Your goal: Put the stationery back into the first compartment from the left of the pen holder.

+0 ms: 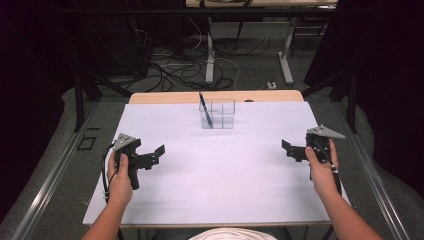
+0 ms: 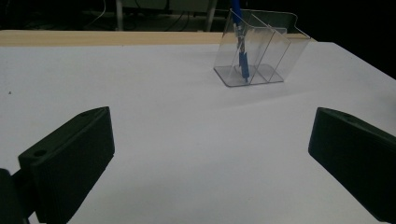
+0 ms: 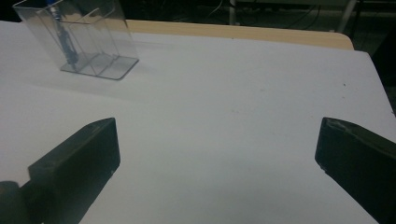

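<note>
clear holder (image 1: 218,114): three-compartment box, upper centre of high view near table's (image 1: 215,200) far edge | blue pen (image 1: 205,109): leaning in its left compartment | left gripper (image 1: 156,154) jaws wide, holding nothing, lower left | right gripper (image 1: 289,149) jaws wide, holding nothing, right | bare white surface between

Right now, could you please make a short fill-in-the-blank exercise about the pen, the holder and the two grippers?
1. The blue pen stands in the ____ compartment of the clear holder, as the high view shows it.
2. The jaws of the left gripper are ____.
3. The right gripper holds ____.
4. The holder stands on the ____ table cover.

Missing words: left; open; nothing; white
</note>
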A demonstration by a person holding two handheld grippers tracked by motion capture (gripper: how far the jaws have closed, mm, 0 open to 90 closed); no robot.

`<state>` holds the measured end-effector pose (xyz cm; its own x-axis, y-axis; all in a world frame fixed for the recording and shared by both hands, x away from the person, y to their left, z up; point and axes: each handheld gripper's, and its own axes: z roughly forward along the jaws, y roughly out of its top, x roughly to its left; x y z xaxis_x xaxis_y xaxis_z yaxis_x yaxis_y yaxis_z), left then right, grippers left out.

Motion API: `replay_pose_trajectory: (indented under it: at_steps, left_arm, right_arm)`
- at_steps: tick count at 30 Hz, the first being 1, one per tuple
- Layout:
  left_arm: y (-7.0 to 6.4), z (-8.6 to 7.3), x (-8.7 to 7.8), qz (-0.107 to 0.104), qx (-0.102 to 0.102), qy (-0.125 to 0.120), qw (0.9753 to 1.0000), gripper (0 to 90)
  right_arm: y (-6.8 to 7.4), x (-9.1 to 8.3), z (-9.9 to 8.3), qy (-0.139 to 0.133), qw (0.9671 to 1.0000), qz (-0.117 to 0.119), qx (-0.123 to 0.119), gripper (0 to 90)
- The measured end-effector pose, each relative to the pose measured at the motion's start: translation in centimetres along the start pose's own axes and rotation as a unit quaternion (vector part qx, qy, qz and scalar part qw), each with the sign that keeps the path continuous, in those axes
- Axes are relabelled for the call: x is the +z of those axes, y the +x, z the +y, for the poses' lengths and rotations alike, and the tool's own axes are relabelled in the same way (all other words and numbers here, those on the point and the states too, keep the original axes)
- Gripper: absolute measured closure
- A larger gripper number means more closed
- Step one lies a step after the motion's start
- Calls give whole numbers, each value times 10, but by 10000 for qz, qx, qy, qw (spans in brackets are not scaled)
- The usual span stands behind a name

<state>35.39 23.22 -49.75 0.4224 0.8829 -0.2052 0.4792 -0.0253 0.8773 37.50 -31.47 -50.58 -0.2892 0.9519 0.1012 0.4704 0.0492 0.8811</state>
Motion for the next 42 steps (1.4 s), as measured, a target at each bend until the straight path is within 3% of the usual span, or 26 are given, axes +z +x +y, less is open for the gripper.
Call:
replay_pose_trajectory:
  at_steps: [2, 7, 18, 28, 42]
  left_arm:
    - [1, 0, 0, 3, -2, 11, 10000, 2]
    - [1, -2, 2, -5, 28, 43, 10000, 2]
    - [2, -5, 4, -4, 1, 87, 10000, 2]
    - [4, -6, 6, 36, -45, 128, 9999, 2]
    - [6, -5, 5, 75, -41, 136, 9999, 2]
  right_arm:
    - [-5, 0, -3, 26, 9999, -61, 115, 0]
    - [-14, 0, -10, 83, 9998, -175, -2, 0]
    - [-22, 6, -17, 283, 9993, -229, 66, 0]
    - [-25, 8, -19, 398, 9986, -198, 273, 0]
    - [-26, 11, -20, 687, 9972, -27, 284, 1]
